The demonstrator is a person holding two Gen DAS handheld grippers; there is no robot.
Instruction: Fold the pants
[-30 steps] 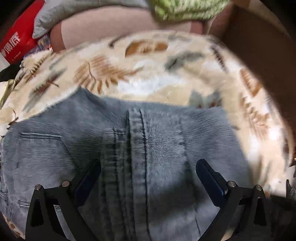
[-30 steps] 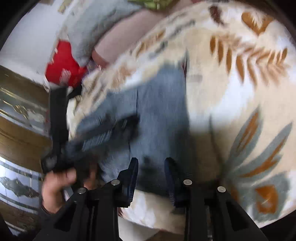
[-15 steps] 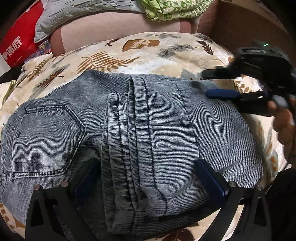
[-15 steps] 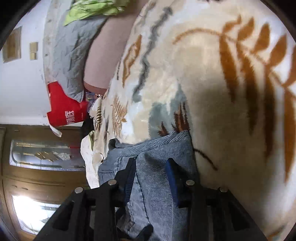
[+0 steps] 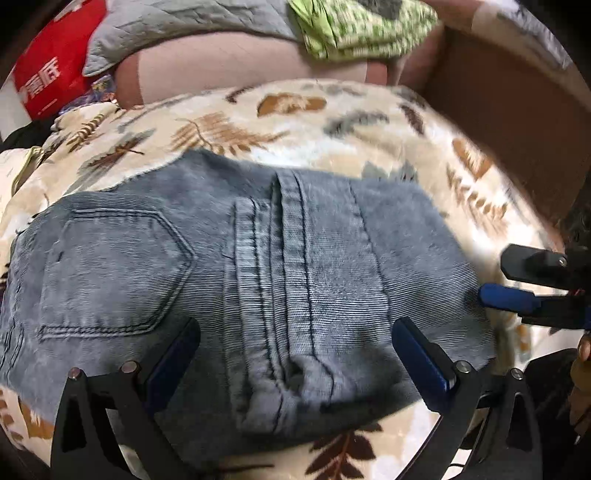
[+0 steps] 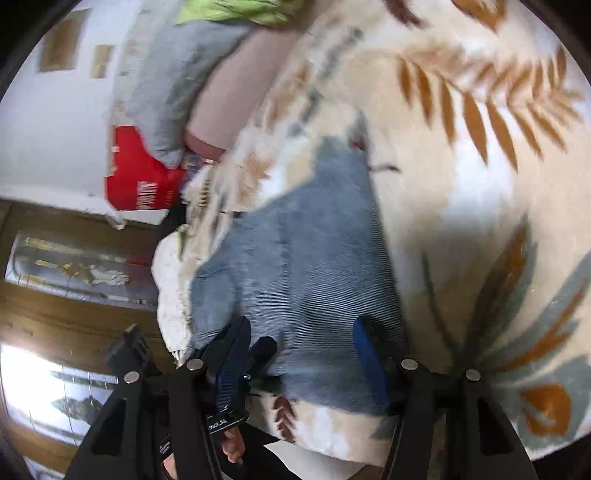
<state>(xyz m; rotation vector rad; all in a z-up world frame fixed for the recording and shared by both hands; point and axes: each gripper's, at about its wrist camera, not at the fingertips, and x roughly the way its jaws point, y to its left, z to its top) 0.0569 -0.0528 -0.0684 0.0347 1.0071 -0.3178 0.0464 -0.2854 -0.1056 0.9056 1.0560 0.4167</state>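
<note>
The grey-blue corduroy pants (image 5: pixel 258 280) lie folded into a compact bundle on the leaf-print blanket (image 5: pixel 258 122), back pocket at the left and seam up the middle. My left gripper (image 5: pixel 295 354) is open, its jaws wide apart just above the near edge of the bundle. My right gripper shows at the right edge of the left wrist view (image 5: pixel 517 280), beside the bundle's right end. In the right wrist view the pants (image 6: pixel 314 280) lie between my right gripper's (image 6: pixel 299 350) open fingers, and nothing is held.
A pink cushion (image 5: pixel 214 70), a grey quilt (image 5: pixel 192 22) and a green patterned cloth (image 5: pixel 362 26) lie at the back. A red bag (image 5: pixel 48 81) stands at the back left. A brown box wall (image 5: pixel 509 122) rises at the right. A wooden door (image 6: pixel 55 295) is beyond the bed.
My right gripper has let go of the pants and opened wide, drawing back to the bundle's right end. The left gripper has pulled back slightly, still open over the bundle.
</note>
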